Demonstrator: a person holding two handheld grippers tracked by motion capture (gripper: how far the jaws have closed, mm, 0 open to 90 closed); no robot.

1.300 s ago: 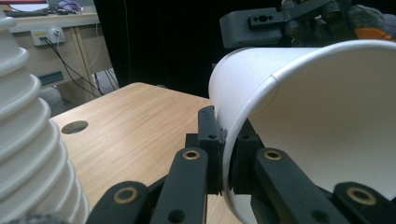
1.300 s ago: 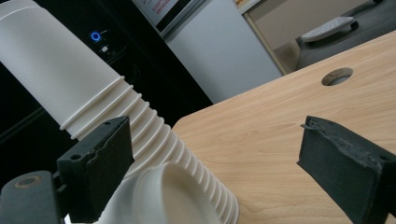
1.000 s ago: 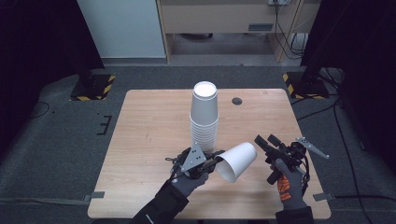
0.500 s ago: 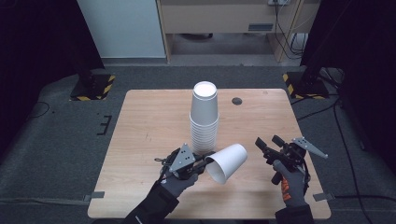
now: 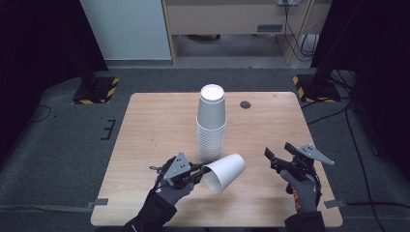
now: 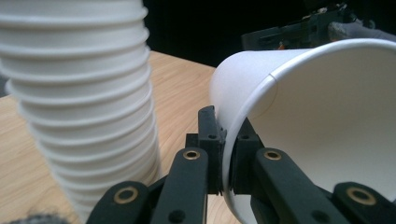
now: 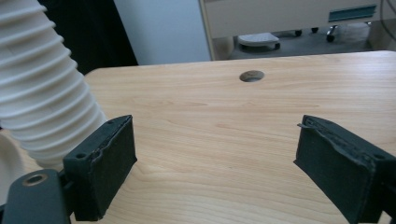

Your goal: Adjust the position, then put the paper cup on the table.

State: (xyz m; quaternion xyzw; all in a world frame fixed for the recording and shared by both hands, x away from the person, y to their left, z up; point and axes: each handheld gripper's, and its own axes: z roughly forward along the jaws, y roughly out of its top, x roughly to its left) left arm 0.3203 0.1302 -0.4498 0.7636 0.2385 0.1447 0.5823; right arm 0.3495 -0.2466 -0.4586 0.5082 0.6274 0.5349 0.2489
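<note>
**Single cup pinched by its rim, ready to be set down**

The left hand-held gripper [image 5: 197, 172] is pinching the rim of a white paper cup [image 5: 225, 172], one jaw inside the wall and one outside, as the left gripper view [image 6: 226, 154] shows. The cup lies tilted on its side at about 6 o'clock from the tall stack of white paper cups [image 5: 212, 123], close to its base, with its mouth toward the person. The right hand-held gripper [image 5: 279, 159] waits at 4 o'clock from the stack, well apart, jaws spread wide with nothing between them [image 7: 215, 163].

To finish well, I would judge it best to swing the cup clear of the stack, right it, and lower it gently before letting go; a hard squeeze will crease it.

The cups are thin, smooth and tapered, with rolled rims that ridge the stack's side. The light wooden surface [image 5: 159, 125] is matt and fine-grained, with a small round hole [image 5: 245, 104] near the far edge.
</note>
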